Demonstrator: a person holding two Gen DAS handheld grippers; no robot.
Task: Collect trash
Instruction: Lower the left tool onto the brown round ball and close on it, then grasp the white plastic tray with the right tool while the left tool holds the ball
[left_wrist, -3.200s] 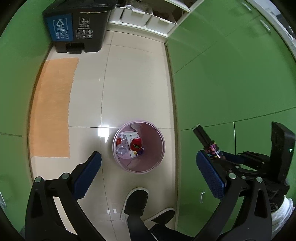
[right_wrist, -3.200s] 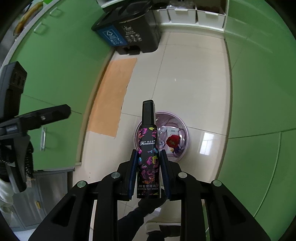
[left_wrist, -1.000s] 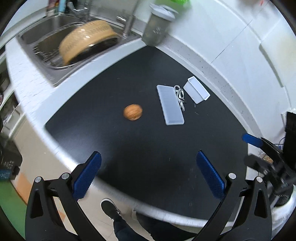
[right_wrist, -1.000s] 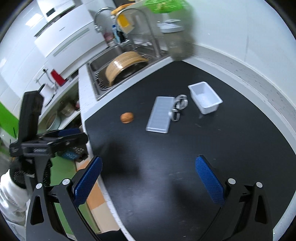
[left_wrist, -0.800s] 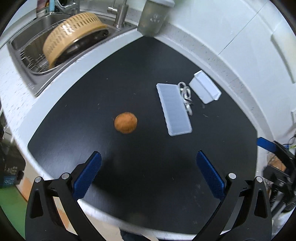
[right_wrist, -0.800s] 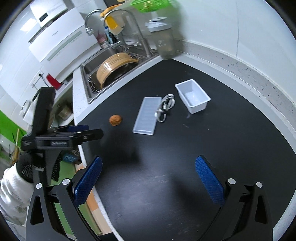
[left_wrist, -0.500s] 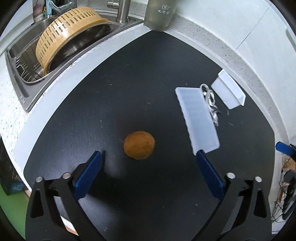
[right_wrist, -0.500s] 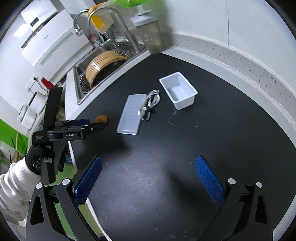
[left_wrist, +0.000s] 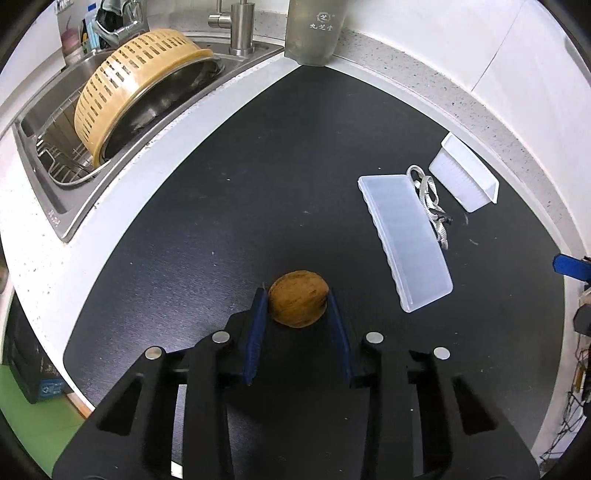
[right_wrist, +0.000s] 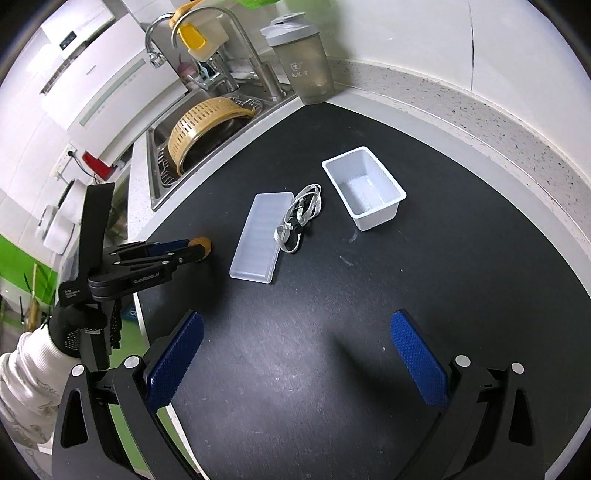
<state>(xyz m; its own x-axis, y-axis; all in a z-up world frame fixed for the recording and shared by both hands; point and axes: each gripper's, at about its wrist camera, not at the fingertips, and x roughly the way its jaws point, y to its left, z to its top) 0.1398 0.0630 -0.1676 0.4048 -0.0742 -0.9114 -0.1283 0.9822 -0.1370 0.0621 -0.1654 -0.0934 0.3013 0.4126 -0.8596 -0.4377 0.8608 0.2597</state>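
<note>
A brown walnut (left_wrist: 297, 302) lies on the black countertop (left_wrist: 258, 166) near its left edge. My left gripper (left_wrist: 296, 299) is shut on the walnut, its blue pads touching both sides. In the right wrist view the left gripper (right_wrist: 197, 248) shows at the left with the walnut (right_wrist: 201, 243) at its tip. My right gripper (right_wrist: 295, 347) is open and empty above the counter's front. A clear plastic lid (left_wrist: 404, 242), a grey cord (left_wrist: 430, 197) and a white plastic tray (left_wrist: 463, 179) lie to the right.
A sink (left_wrist: 55, 147) with a tan colander (left_wrist: 133, 92) is at the back left. A grey shaker cup (left_wrist: 314, 29) stands at the back corner by the tap. The counter's front edge drops to a green floor at lower left.
My left gripper has come down onto the walnut and closed on it. My right gripper has stayed open above the counter and shifted slightly.
</note>
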